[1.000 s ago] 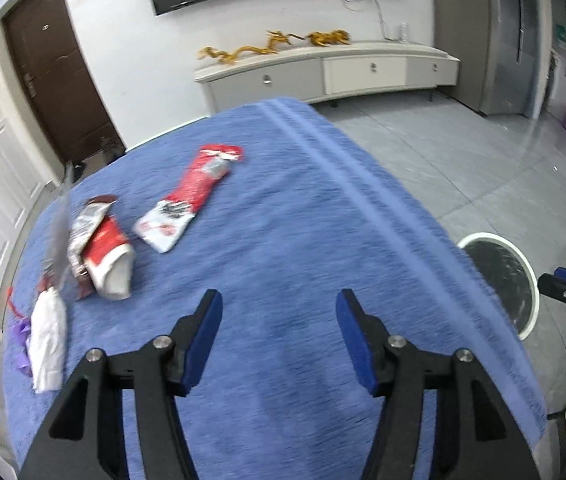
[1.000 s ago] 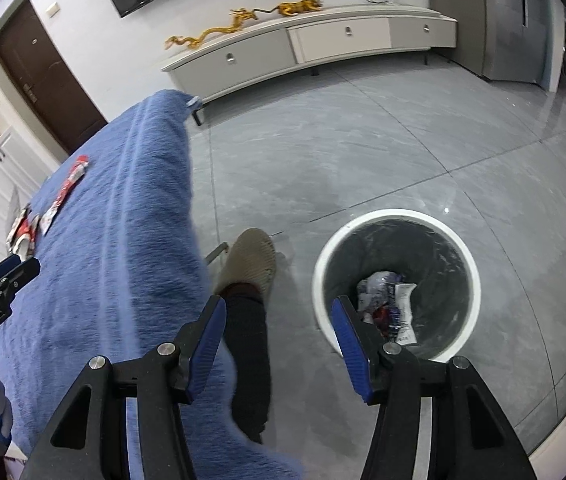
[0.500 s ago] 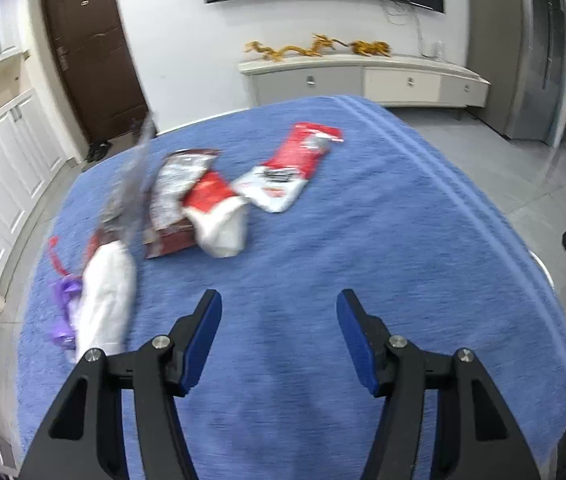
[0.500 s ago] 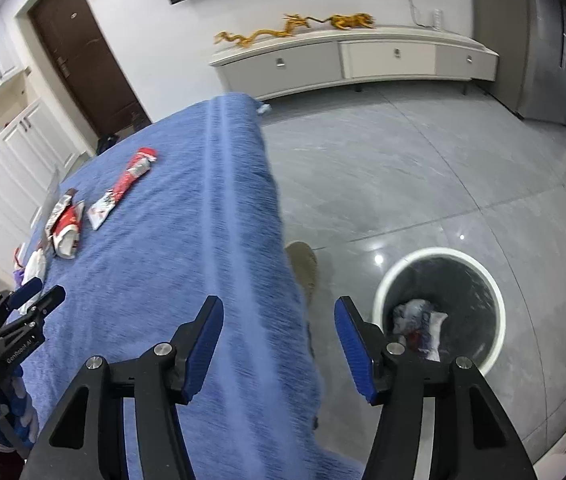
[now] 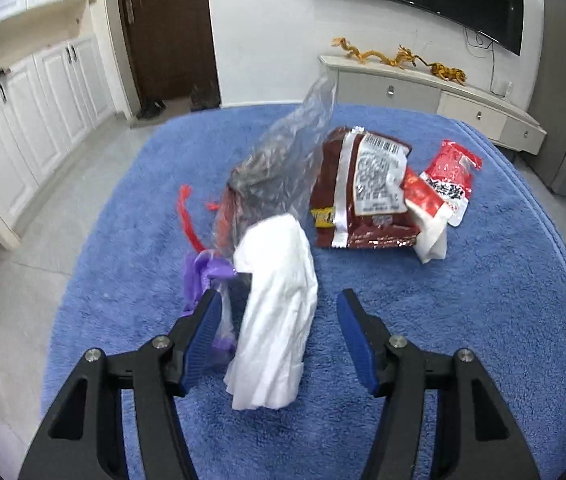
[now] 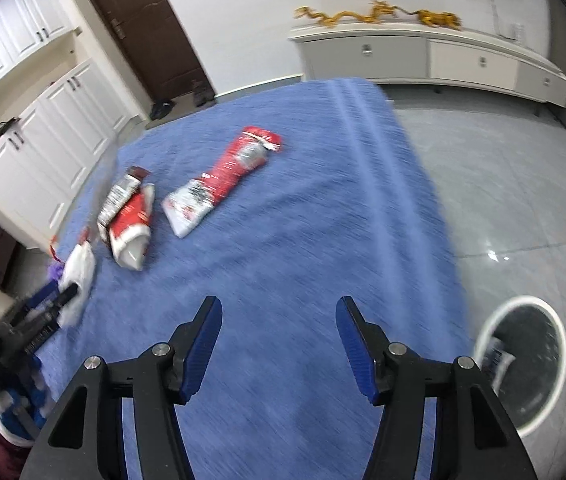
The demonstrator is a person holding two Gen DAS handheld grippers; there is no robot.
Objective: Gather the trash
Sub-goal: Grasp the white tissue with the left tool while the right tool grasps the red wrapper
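Left tool (image 5: 277, 336): fingers apart, straddling white tissue wad (image 5: 277, 320) at counter's (image 5: 483, 320) near left | tissue: judged light, soft, crushable; pinch mid-bulk | right tool (image 6: 277, 340): apart, empty, above counter | wrappers (image 6: 219, 178) farther | bin (image 6: 523, 364) on floor, right.

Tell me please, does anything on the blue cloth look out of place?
Yes: litter is strewn over the blue cloth: a crumpled white tissue between the open left gripper fingers, a clear plastic bag sticking up, and snack wrappers.
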